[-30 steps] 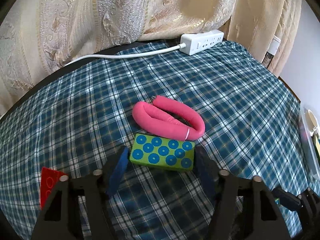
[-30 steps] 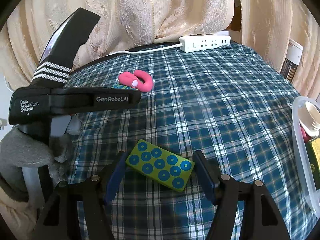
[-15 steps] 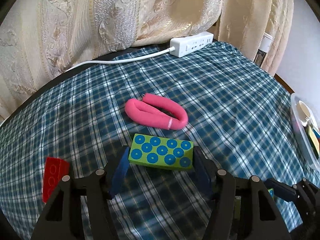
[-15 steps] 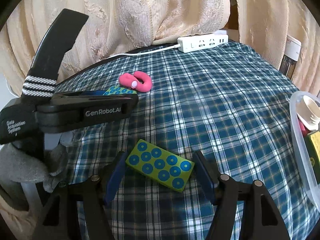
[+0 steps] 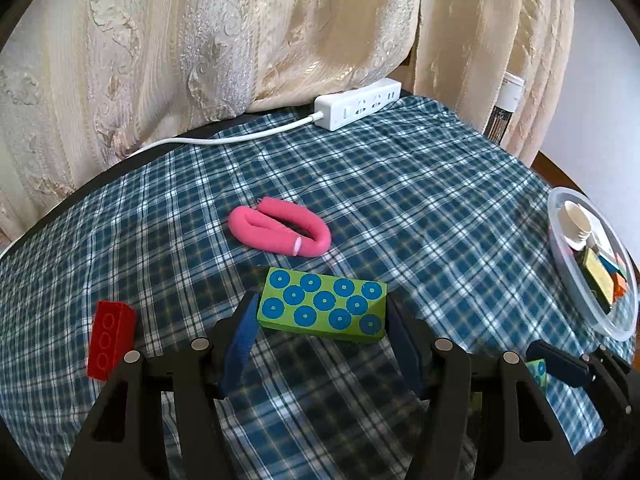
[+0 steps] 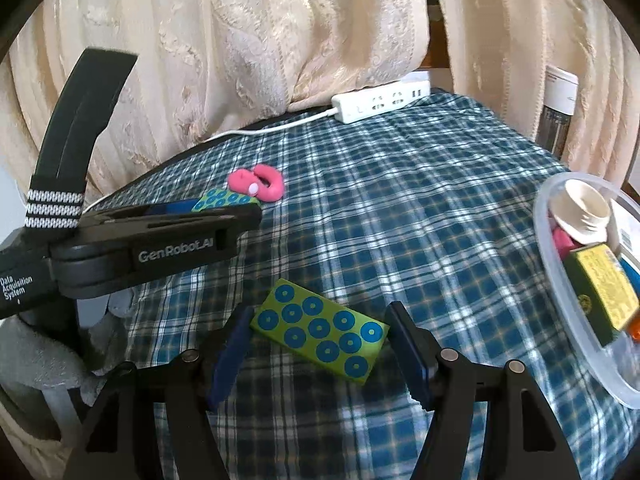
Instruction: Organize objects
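Two green blocks with blue circles are held off the plaid tablecloth. My left gripper (image 5: 322,322) is shut on one green block (image 5: 324,306), its blue pads pressing both short ends. My right gripper (image 6: 320,340) is shut on the other green block (image 6: 320,332) the same way. In the right wrist view the left gripper (image 6: 228,212) reaches in from the left with its block (image 6: 224,200). A pink foam curler (image 5: 280,232) lies folded on the cloth beyond the left block. A red brick (image 5: 110,338) lies to the left.
A clear plastic container (image 6: 544,216) at the right table edge holds a white cup, a yellow-green box and other small items. A white power strip (image 5: 356,108) with its cable lies at the far edge under cream curtains. A grey-gloved hand (image 6: 36,356) holds the left gripper.
Both grippers have lifted and drawn back from the curler, each carrying its green block. The plastic container has come into the left wrist view at the right.
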Demonstrator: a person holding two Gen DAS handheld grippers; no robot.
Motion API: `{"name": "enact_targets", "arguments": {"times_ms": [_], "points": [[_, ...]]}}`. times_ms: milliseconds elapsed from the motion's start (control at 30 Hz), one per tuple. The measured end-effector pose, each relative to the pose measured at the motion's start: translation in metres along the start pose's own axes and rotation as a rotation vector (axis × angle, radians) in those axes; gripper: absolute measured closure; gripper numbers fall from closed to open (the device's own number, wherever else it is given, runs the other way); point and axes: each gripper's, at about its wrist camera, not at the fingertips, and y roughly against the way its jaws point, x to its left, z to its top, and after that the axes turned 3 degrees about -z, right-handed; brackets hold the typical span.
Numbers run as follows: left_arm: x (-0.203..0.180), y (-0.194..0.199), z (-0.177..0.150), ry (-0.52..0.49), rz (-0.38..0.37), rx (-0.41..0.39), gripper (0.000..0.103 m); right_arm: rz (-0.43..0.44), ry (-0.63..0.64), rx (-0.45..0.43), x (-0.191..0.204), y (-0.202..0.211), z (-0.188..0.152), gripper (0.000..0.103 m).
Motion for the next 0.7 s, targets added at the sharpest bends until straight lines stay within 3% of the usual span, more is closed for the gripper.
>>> {"name": "enact_targets", "arguments": {"times_ms": [367, 700], "points": [[-0.034, 0.013, 0.002, -0.048, -0.030, -0.016, 0.040, -0.054, -0.097, -0.089, -0.048, 0.041, 0.002, 0.032], [-0.077, 0.019, 0.002, -0.108, -0.077, -0.023, 0.040, -0.160, -0.190, -0.155, -0.109, 0.075, -0.003, 0.032]]}}
